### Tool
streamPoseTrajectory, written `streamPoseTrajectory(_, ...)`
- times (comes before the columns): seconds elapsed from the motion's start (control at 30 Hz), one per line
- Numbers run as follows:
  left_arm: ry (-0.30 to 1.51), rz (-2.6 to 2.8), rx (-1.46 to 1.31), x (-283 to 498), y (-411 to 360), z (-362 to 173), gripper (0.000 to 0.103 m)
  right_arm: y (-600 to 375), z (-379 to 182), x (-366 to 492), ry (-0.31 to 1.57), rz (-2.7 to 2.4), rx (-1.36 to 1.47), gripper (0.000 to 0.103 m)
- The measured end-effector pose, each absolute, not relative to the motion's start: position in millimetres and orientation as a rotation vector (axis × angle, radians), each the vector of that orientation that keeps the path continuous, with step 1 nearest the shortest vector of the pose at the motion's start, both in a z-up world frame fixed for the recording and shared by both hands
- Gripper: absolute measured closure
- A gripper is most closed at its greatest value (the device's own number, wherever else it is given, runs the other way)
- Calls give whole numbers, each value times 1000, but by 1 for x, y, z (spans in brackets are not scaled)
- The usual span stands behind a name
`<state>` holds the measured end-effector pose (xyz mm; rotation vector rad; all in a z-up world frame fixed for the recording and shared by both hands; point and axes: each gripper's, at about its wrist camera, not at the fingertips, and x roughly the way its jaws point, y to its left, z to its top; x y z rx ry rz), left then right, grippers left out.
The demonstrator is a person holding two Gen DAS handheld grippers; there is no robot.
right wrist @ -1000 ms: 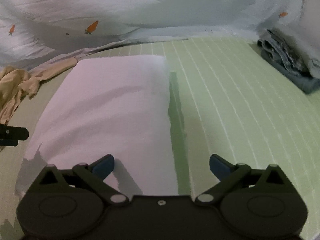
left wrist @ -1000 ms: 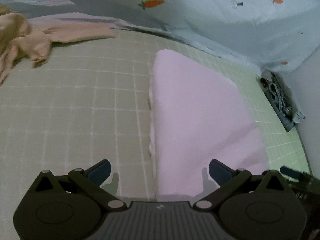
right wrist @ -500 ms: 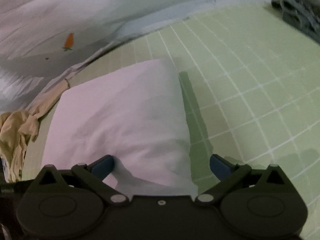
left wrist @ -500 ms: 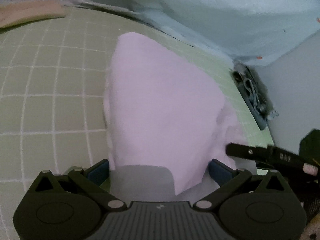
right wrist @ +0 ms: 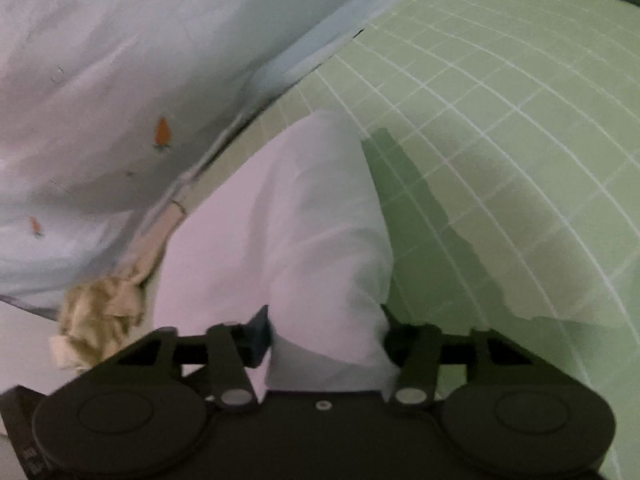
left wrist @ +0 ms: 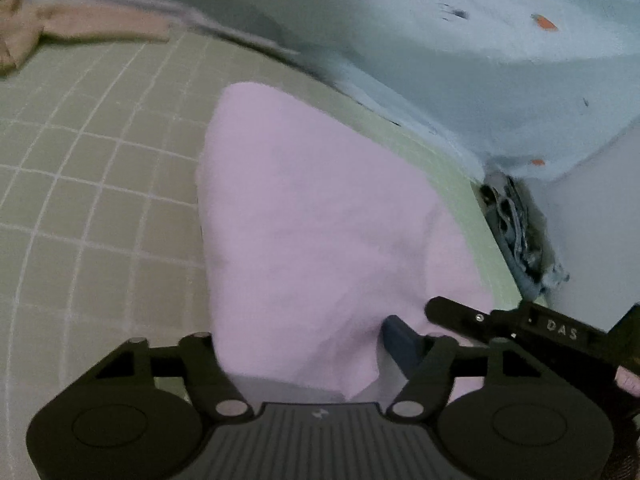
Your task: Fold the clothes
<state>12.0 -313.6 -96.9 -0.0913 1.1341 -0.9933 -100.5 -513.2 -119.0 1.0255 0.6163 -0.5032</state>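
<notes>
A folded pale pink garment [left wrist: 312, 216] lies on the green gridded mat [left wrist: 80, 208]. My left gripper [left wrist: 298, 344] is closed in on the garment's near edge, which bunches up between the fingers. My right gripper [right wrist: 324, 332] is likewise closed in on the near edge of the same garment [right wrist: 288, 216], lifting it off the mat [right wrist: 500, 128]. The right gripper's finger also shows at the right of the left wrist view [left wrist: 460, 312].
A crumpled beige garment lies at the mat's far left [left wrist: 48, 32] and shows in the right wrist view [right wrist: 100, 308]. A light blue carrot-print sheet [left wrist: 440, 40] bounds the back. A folded grey-blue stack [left wrist: 516, 232] sits at the right edge.
Both grippers moved in on the pink garment's near edge and closed on it. The edge now bunches and lifts off the mat.
</notes>
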Motion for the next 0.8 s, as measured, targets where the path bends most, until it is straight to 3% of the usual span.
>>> streamPoseTrajectory(0.07, 1092, -976, -62, -24, -322, -83, 43, -518, -115, -124, 605, -471, 1016, 62)
streamPoseTrajectory(0.33, 1088, -974, -78, -178, -404, -58, 62, -603, -95, -271, 550, -339, 1017, 68)
streamPoseTrajectory(0.6, 1121, -1158, -127, -284, -532, -46, 63, -698, -39, -410, 549, -383, 842, 68)
streamPoseTrajectory(0.8, 999, -1292, -139, -314, -605, -8, 64, -766, -2, -472, 432, -423, 836, 68)
